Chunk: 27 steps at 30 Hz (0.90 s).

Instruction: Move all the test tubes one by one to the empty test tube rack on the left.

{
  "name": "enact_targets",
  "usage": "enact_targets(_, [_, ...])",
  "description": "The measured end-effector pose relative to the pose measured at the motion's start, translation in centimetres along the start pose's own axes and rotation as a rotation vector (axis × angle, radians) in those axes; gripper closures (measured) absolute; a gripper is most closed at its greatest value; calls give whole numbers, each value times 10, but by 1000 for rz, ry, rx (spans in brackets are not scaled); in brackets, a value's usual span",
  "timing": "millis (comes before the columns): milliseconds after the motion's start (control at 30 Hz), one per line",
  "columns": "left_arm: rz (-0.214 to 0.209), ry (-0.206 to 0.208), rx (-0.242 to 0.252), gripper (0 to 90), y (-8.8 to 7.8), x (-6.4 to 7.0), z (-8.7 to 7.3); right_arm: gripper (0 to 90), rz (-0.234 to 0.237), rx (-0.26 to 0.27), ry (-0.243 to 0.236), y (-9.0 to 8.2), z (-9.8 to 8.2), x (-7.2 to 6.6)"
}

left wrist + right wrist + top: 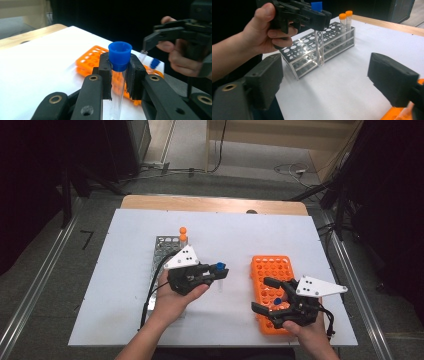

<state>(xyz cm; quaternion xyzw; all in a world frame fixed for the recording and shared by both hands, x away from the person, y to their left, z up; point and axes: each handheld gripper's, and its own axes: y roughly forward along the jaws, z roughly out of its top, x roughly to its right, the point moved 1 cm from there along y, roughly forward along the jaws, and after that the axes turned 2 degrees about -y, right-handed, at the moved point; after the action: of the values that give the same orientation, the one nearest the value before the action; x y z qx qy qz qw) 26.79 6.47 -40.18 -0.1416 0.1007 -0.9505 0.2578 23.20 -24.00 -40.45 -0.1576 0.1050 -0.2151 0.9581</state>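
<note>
Between the racks, the left gripper (212,272) clamps a blue-capped tube (119,72) just under its cap: light, slick, breakable; right gripper (270,295) hangs open.

High view overhead, facing forward-down on white table sheet (125,285). Gripper views low, close, facing each other across bare sheet beside orange plastic perforated rack (272,270); both gripper views share that sheet.

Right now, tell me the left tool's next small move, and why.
Probably carry the blue-capped tube across toward the orange rack. The left tool grips it upright above the table, one blue-capped tube already stands in that rack, and the right tool is open.
</note>
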Motion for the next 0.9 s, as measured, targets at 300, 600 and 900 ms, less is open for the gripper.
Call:
enact_targets(300, [130,-15,24,777,-24,-30,0,20,0,-3,7,-10,3,4])
enact_targets(600, [254,-35,55,777,-40,-53,-2,0,-36,-13,4,-22,1,12])
enact_targets(900, [362,-4,64,777,-39,-67,-7,0,-74,-14,15,-33,-3,22])
